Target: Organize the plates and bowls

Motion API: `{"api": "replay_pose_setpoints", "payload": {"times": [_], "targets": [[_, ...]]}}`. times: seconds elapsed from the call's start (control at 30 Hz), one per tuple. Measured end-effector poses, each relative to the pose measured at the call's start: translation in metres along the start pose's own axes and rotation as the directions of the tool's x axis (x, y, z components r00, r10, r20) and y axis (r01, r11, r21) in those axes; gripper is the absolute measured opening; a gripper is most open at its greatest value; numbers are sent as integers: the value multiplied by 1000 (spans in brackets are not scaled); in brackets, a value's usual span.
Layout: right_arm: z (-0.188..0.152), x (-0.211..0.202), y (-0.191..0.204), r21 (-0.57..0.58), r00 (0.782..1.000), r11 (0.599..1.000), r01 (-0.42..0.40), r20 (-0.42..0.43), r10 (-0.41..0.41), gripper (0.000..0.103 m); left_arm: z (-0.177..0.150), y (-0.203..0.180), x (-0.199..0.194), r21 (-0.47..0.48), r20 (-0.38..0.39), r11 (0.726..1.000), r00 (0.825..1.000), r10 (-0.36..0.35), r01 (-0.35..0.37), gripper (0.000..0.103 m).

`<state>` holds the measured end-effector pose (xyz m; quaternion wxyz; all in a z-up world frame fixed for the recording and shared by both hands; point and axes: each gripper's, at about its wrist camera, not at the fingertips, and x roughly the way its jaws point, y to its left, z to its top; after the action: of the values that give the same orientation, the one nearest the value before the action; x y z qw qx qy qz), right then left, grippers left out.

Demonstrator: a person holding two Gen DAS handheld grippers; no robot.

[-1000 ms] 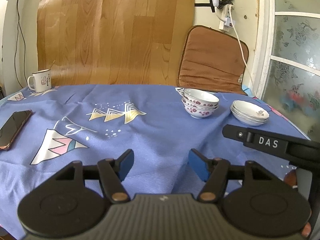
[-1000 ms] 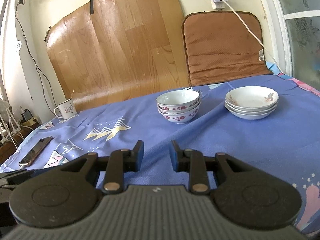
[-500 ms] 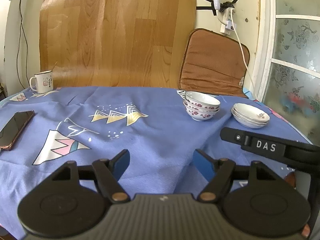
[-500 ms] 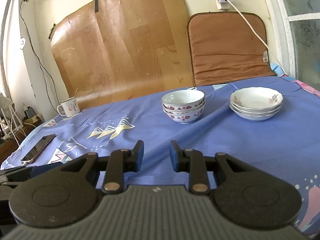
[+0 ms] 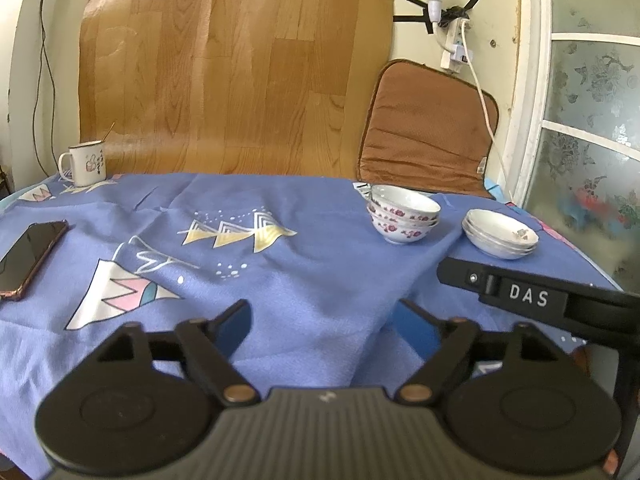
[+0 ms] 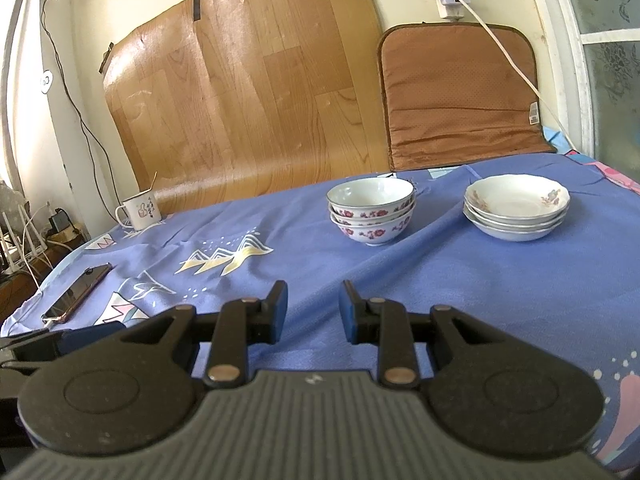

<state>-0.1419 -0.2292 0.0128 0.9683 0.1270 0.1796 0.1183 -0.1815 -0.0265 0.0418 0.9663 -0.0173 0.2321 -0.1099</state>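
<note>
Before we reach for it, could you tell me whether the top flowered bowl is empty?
Empty: the top bowl shows a bare white inside in the right wrist view.

The white letters "DAS" stand on the right tool [image 5: 532, 300], on its black arm.

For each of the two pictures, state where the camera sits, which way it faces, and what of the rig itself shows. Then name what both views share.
Left wrist: on the left gripper, facing across the tablecloth; its open jaws, just widened, and the other gripper's side show.
Right wrist: on the right gripper, facing likewise; its empty jaws show.
Shared: stacked bowls, stacked plates, mug, phone.
</note>
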Motion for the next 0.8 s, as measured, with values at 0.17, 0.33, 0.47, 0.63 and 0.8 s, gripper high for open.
{"api": "replay_pose_setpoints", "payload": {"times": [0.17,0.33,0.47,0.63,0.8], "targets": [[1,-2,-5,9,1000,1000,18,9,-18,31,9,0,-1,-2,41,999,999,33,-33,103],[6,-4,-5,-5,999,999,41,15,-41,35,19,-2,6,-4,11,1000,999,30,-30,103],[12,-6,-11,-6,999,999,44,-9,-44,38,29,-4,14,-10,-22,999,999,42,-43,103],[16,-13,-18,21,998,999,50,-50,-49,39,38,-11,20,-3,-17,996,996,86,-86,103],[10,-19,-14,33,998,999,40,-58,-38,41,36,-19,25,25,-38,992,992,122,-121,103]]}}
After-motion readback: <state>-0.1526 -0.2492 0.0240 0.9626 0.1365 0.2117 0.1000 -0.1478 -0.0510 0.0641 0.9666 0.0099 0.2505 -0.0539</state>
